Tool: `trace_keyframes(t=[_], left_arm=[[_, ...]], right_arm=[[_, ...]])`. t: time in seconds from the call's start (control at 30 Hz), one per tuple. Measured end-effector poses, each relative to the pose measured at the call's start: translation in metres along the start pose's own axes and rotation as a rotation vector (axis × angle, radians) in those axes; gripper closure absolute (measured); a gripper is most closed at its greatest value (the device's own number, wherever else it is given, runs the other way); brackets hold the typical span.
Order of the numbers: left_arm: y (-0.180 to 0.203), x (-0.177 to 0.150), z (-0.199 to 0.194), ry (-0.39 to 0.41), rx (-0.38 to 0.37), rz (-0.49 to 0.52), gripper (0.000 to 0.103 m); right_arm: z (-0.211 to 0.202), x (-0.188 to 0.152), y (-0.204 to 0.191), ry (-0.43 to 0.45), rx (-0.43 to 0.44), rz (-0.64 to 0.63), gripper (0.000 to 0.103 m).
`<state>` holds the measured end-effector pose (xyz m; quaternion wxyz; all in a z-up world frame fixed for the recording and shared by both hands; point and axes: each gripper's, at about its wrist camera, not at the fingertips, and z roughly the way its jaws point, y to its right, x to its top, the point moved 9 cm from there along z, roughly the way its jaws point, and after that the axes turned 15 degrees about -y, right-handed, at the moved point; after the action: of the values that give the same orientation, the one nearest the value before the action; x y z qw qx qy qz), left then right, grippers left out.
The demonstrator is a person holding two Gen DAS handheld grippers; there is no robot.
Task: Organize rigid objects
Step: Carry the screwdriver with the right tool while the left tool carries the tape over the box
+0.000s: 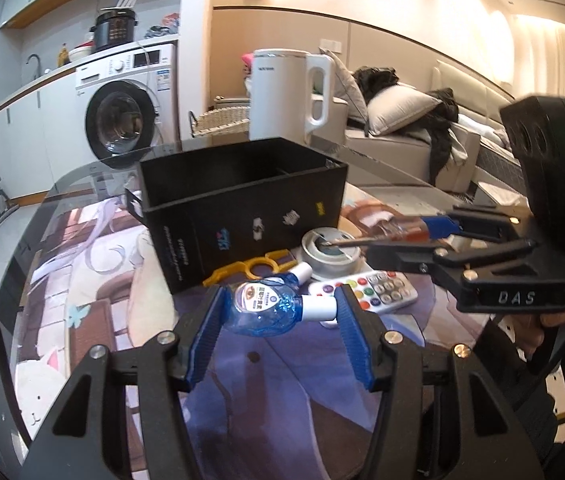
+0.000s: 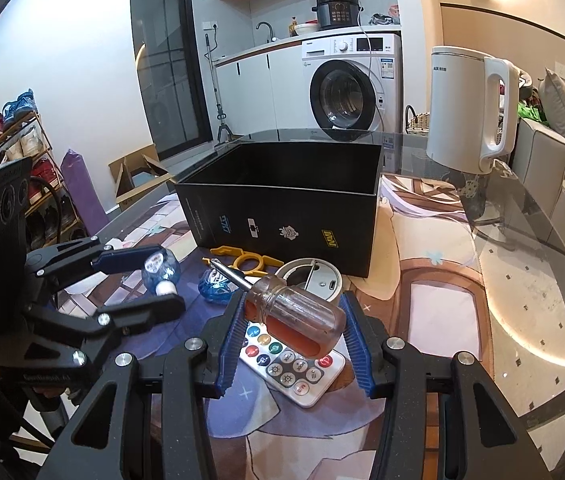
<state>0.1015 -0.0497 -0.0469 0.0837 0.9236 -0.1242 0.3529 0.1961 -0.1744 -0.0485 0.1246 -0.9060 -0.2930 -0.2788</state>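
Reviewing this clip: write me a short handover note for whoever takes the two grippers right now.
Left gripper: shut on the blue bottle, held above the mat.
Right gripper: shut on the screwdriver, handle between the jaws, tip pointing at the black box.
Still on the mat in front of the box: yellow tool, white round disc, remote, a second blue bottle.
Done: the box looks empty from the right wrist view.
Left: drop both held items in, then the rest.
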Motion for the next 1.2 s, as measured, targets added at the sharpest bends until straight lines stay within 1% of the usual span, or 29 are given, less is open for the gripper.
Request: trace_keyframes(t=[0.2,0.27,0.53,0.73,1.03,1.2], left_arm=[[-0.016,0.011,-0.005,0.033,0.038,-0.066,0.048],[-0.017,0.015,-0.008,0.045,0.053,-0.071,0.048],[-0.029,0.03,-0.009,0.049,0.113,-0.111,0.048],[-0.042,0.046,-0.011,0.061,0.16,-0.156,0.048],[-0.044,0.069,-0.015,0.11,0.201,-0.135,0.048],[-0.049,0.082,-0.01,0.105,0.211,-0.135,0.048]], right_arm=[[-0.004,0.003,0.002,0.018,-0.006,0.004,0.056],[-0.008,0.005,0.004,0.03,-0.009,0.007,0.056],[-0.022,0.017,0.008,0.076,-0.024,0.012,0.056],[-0.032,0.033,0.011,0.103,-0.043,0.003,0.056],[-0.04,0.061,0.013,0.145,-0.068,-0.011,0.056],[-0.035,0.074,0.016,0.15,-0.082,-0.014,0.056]])
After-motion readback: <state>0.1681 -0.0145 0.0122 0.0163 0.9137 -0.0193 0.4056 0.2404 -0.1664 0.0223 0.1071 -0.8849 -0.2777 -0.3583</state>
